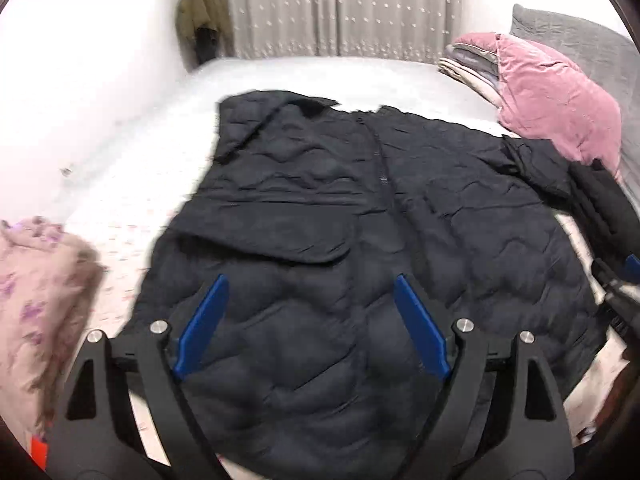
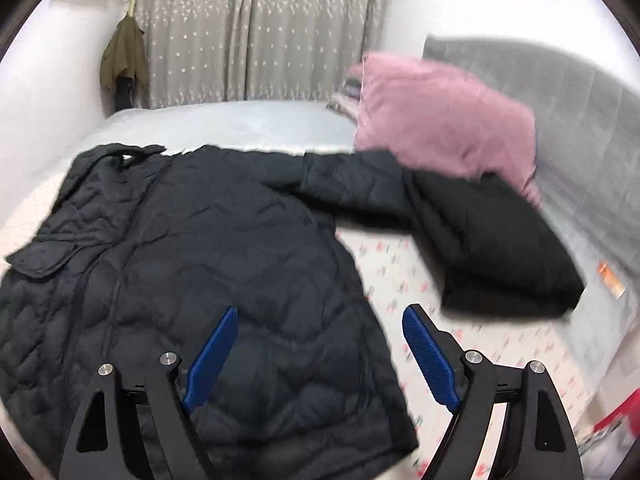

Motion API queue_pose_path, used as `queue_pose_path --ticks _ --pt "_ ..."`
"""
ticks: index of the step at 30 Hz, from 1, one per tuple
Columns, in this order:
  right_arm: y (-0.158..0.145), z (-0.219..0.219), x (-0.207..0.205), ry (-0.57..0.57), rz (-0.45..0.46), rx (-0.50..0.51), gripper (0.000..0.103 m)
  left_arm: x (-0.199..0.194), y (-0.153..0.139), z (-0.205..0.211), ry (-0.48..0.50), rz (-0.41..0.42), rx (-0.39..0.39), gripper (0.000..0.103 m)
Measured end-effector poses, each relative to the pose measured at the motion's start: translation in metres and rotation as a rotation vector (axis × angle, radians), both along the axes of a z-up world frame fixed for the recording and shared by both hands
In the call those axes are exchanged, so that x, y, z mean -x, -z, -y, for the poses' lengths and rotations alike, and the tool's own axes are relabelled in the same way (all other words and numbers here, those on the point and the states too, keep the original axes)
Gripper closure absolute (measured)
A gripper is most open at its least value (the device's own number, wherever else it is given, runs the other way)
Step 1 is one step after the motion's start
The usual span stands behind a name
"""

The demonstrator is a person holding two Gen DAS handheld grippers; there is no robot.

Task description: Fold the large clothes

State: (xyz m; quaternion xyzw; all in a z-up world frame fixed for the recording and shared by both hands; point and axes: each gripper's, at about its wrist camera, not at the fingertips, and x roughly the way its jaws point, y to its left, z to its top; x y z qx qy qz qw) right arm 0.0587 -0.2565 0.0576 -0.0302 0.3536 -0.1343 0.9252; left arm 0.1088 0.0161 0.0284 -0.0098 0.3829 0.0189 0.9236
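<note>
The left gripper (image 1: 310, 326) is wide open, with nothing between its blue fingers (image 1: 204, 324), and it hangs above the lower part of the jacket (image 1: 320, 240). The right gripper (image 2: 320, 356) is also wide open and holds nothing; its left finger is over the jacket's hem, and its right finger (image 2: 430, 364) is over the patterned sheet, just beside the jacket's side edge.

No box, basket or other container is visible in either view; the bed (image 1: 280, 76) carries everything.

The jacket is dark navy and quilted, with wavy stitched lines. It lies flat and face up in the middle of the bed, with the hem at the near edge and the collar toward the far edge. The front zipper (image 1: 384, 178) runs down the middle and looks closed. A big flap pocket (image 1: 272, 236) sits on one front panel. One sleeve (image 2: 460, 224) goes out toward the headboard side, then bends back toward the near edge, and its upper part touches the pink pillow (image 2: 440, 120).

A crumpled floral cloth (image 1: 36, 292) lies at the near corner of the bed. Behind the pillow is a stack of folded blankets (image 1: 468, 62) and a gray headboard (image 2: 580, 120). Beyond the far edge hang a gray curtain (image 1: 340, 4) and an olive coat (image 1: 200, 12) in the corner.
</note>
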Motion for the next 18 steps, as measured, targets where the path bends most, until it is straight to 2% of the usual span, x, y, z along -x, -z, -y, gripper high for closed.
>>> queue_pose_path --ticks 3,5,9,11,13,14,16,18 --pt "0.001 -0.013 -0.015 0.016 0.017 0.105 0.017 -0.020 0.000 -0.003 0.035 -0.028 0.089 0.018" --pt "0.001 -0.016 -0.022 0.012 0.036 0.139 0.017 -0.031 -0.002 -0.003 0.037 -0.027 0.122 0.018" --pt "0.003 -0.003 -0.050 0.000 0.012 0.080 0.017 -0.063 -0.010 -0.002 -0.005 -0.036 0.185 0.018" --pt "0.004 0.004 -0.068 0.008 0.001 0.082 0.017 -0.079 -0.011 0.001 -0.009 -0.035 0.184 0.015" --pt "0.008 0.008 -0.085 0.000 -0.011 0.117 0.017 -0.095 -0.003 0.007 0.005 -0.038 0.157 0.009" --pt "0.011 0.010 -0.094 -0.008 -0.023 0.131 0.017 -0.102 0.004 0.009 0.016 -0.048 0.138 0.009" --pt "0.018 0.015 -0.111 0.002 -0.045 0.163 0.017 -0.115 0.025 0.009 0.008 -0.102 0.117 0.009" --pt "0.026 0.022 -0.130 0.016 -0.057 0.206 0.017 -0.125 0.042 0.004 -0.010 -0.154 0.136 0.009"
